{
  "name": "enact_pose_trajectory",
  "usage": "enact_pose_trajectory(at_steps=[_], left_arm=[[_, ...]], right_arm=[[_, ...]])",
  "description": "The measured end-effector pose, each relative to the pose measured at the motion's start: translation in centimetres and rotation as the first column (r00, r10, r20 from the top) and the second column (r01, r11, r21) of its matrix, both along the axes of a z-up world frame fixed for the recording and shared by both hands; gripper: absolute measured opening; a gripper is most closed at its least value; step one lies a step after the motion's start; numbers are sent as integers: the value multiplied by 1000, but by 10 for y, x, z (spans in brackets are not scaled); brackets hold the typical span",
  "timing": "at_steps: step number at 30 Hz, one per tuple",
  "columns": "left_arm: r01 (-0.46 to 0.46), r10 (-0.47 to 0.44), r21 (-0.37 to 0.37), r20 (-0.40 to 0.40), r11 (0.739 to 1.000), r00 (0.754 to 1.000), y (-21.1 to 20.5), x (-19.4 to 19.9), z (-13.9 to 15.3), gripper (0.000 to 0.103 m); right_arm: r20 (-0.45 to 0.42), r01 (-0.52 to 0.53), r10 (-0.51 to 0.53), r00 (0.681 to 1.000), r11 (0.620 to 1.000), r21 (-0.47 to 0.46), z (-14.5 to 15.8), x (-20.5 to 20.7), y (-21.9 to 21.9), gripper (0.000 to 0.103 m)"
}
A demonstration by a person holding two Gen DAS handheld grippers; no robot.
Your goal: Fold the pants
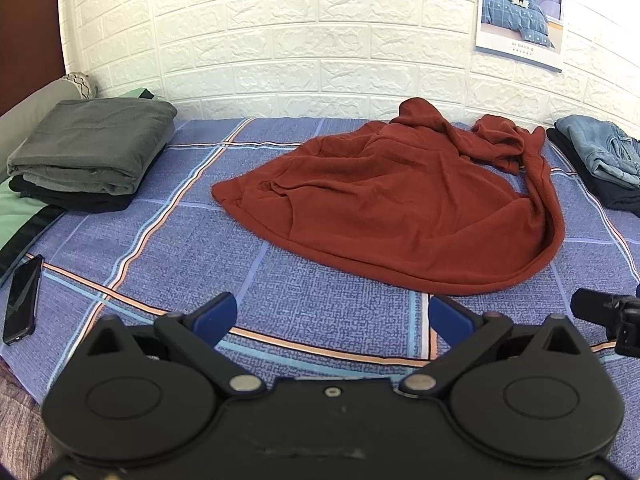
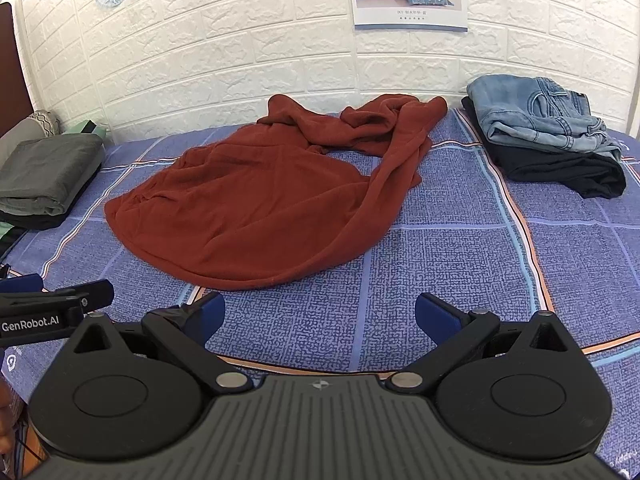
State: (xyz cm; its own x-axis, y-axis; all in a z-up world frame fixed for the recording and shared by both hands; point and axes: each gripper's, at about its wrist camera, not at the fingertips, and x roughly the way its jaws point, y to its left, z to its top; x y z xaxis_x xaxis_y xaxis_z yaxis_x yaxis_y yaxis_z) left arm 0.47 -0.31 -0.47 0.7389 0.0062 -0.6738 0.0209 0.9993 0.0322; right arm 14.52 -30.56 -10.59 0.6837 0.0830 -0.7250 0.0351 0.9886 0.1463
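A pair of rust-red pants [image 1: 400, 208] lies crumpled in a loose heap in the middle of the blue checked bedsheet [image 1: 200, 240]; it also shows in the right wrist view [image 2: 260, 200]. The legs are bunched toward the wall. My left gripper [image 1: 332, 316] is open and empty, short of the heap's near edge. My right gripper [image 2: 320, 316] is open and empty, also short of the near edge. The right gripper shows at the far right of the left wrist view [image 1: 608, 316], and the left gripper at the far left of the right wrist view [image 2: 56, 308].
A folded stack with grey pants on top [image 1: 92, 152] lies at the left. Blue jeans on dark clothes [image 2: 544, 128] lie at the right. A black phone [image 1: 22, 300] lies near the left bed edge. A white brick wall [image 1: 280, 40] runs behind.
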Motion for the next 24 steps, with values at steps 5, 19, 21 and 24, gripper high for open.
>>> enact_pose_trajectory(at_steps=[5,19,21,24], left_arm=[[0,0,0,-6,1000,1000,0,2,0,103],[4,-4,2,-14,1000,1000,-2,4,-2,103],[3,-3,2,-17,1000,1000,-2,4,-2,103],[3,-3,2,-21,1000,1000,-2,6,-2,103]], right_arm=[[-3,1,-1,1000,1000,4,-1,0,0,103],[-8,7,-7,1000,1000,11,-2,1,-1,103],[-8,5,-5,1000,1000,13,-2,1,-1,103],[-10,4,-3,1000,1000,14,-3,2,0,103]])
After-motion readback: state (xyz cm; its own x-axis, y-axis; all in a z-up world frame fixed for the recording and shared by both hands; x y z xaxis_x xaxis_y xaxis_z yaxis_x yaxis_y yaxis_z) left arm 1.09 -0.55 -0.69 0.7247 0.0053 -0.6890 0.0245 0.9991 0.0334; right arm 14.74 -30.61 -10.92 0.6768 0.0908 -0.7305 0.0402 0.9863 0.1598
